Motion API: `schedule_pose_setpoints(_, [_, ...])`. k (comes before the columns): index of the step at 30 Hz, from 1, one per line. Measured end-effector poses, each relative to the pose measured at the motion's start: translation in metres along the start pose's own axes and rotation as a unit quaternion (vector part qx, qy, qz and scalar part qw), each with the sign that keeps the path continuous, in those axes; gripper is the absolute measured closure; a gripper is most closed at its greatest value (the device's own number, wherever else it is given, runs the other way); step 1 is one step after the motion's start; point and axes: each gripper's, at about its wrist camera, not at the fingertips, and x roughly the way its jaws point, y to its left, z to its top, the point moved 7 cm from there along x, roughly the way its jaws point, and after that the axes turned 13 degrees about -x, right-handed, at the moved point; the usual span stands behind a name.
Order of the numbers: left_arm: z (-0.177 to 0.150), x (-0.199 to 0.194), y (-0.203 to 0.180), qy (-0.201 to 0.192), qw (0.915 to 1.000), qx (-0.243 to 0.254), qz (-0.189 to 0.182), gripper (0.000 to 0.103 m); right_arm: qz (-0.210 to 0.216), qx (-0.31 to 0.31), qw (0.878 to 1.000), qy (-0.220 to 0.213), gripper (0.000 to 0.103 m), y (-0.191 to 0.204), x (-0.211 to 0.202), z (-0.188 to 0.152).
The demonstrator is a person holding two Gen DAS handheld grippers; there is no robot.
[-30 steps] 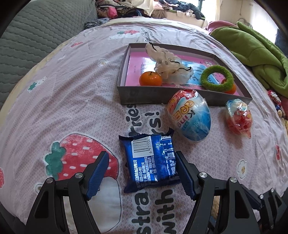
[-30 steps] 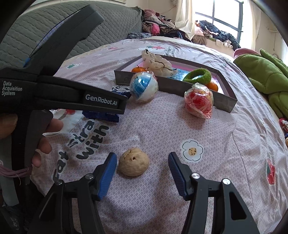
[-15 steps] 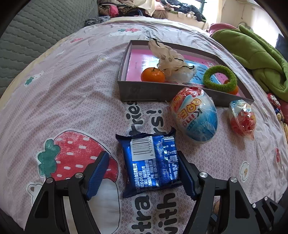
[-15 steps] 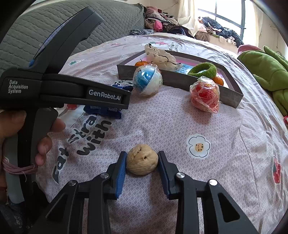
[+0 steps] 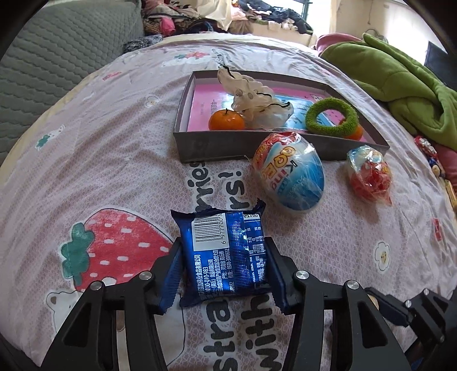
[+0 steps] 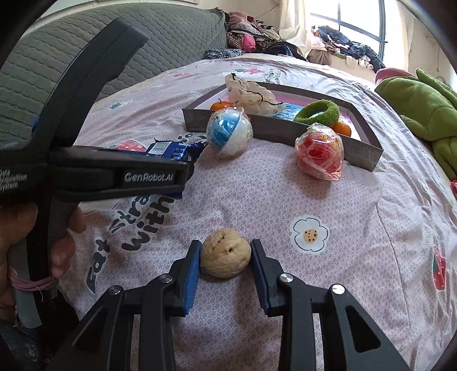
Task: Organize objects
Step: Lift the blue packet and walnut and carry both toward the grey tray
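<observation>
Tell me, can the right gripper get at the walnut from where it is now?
Probably yes. The right gripper already has its pads against both sides of the walnut, and nothing blocks it on the bedsheet.

Bright daylight through a barred window [image 6: 357,25] at the far end of the room, with a pale curtain [image 6: 294,25] hanging beside it. Below the window, a heap of clothes [image 6: 345,48] piled along a ledge. Nearer than the window, a wide bed under a pink bedspread [image 5: 114,159] printed with strawberries, flowers and black lettering. Left of the window, a grey quilted headboard [image 6: 160,37] rising behind the bed. Right of the window, a rumpled green blanket [image 5: 400,85] lying at the bed's edge.
</observation>
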Motion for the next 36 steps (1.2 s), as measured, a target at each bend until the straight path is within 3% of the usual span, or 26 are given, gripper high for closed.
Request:
schedule_pose_setpoints(20, [-0.008,-0.041,0.002,-0.030,0.9995,0.004,-0.010,0.050,-0.007,0.013,1.000,-0.026,0.068,-0.011,-0.020,0.010])
schedule_pose_setpoints(36, [-0.005,-0.076,-0.010,-0.066,0.9975,0.015,-0.022,0.050,-0.036,0.028,0.997,-0.061,0.068,-0.034,-0.043,0.021])
